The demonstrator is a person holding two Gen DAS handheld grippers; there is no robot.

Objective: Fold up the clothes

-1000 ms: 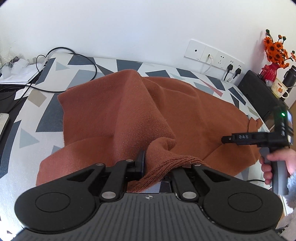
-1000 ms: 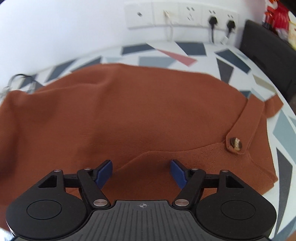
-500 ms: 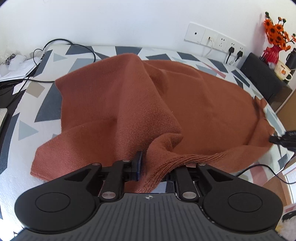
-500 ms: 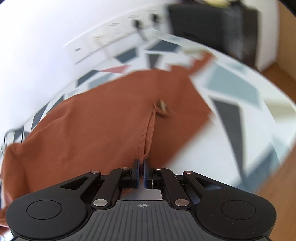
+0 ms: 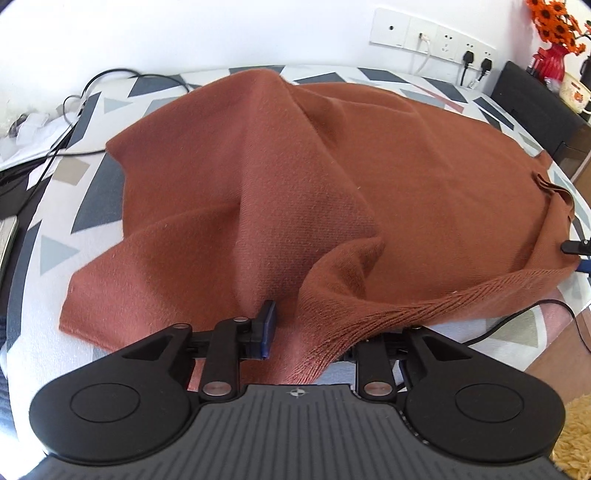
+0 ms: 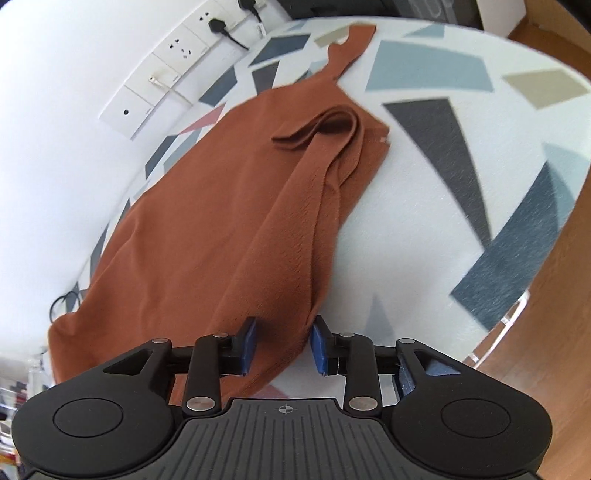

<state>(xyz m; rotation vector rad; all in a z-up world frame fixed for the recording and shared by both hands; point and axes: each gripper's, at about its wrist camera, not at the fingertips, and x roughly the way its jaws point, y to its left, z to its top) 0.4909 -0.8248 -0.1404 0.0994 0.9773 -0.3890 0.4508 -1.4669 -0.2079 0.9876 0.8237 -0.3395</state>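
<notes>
— What do you have, counting from your own fingers outward?

— Two grippers. My left gripper (image 5: 310, 332) points down at the near edge of one garment (image 5: 369, 177), rust-brown knit. Its ribbed hem drapes between my fingers, over the right one so I can't see that pad; my jaws are opening, and the blue left pad (image 5: 267, 328) stands clear of the cloth. My right gripper (image 6: 282, 345) is at the garment's other near corner, jaws opening too, with a bunched fold (image 6: 273, 295) running between the two blue pads, neither visibly pressing.

— And where does the garment lie?

— Spread on one table (image 6: 424, 221), white with grey and blue triangles. It is rumpled: one ridge rises from my left fingers toward the far edge. On the right side a strap (image 6: 317, 129) is folded over on top.

— Farther back?

— One black cable (image 5: 110, 74) loops at the left. On the wall, one row of sockets (image 5: 432, 33), with two black plugs and one white in it. At the far right, one red vase (image 5: 550, 62) holding orange flowers (image 5: 554, 22), and one mug (image 5: 574, 92); what's inside the mug I can't tell.
</notes>
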